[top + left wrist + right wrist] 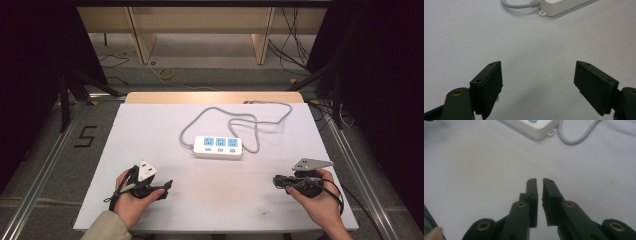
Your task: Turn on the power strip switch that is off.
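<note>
Resting near the table's (pixel 150 210) front edge, both grippers sit well short of the power strip (pixel 218 147), which lies at mid-table with its grey cable (pixel 250 122) looped behind it. The left gripper (pixel 537 82) stands spread wide and empty; the right gripper (pixel 539 195) is pinched closed on nothing. Approaching well probably means opening the right one before reaching the strip.

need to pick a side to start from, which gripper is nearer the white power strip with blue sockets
Left, narrowly. The left gripper sits below-left of the white power strip with blue sockets; the right gripper sits below-right, slightly farther away.
</note>
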